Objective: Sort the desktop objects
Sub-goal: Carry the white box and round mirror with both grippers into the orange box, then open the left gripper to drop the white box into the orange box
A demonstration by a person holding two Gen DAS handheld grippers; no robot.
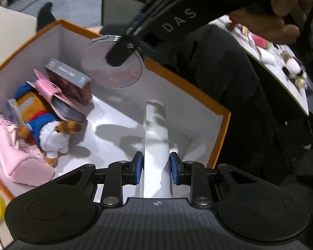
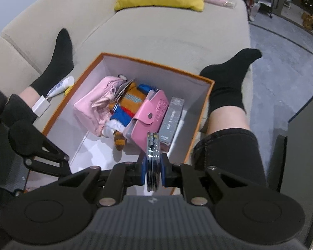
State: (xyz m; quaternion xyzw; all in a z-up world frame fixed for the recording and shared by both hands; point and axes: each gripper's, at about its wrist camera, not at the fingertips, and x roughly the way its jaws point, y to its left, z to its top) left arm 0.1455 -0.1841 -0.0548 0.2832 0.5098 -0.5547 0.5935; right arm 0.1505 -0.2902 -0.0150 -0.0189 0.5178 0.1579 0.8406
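While each hand-held gripper clamps its load, white tube (image 1: pixel 156 145) and round mirror (image 2: pixel 153 156), bare floor inside orange box (image 1: pixel 219 137).

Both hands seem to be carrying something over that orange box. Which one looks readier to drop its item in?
Probably the left gripper. Its white tube already hangs over bare floor inside the orange box. The right gripper holds its round disc nearer the box's edge, close to the stacked items.
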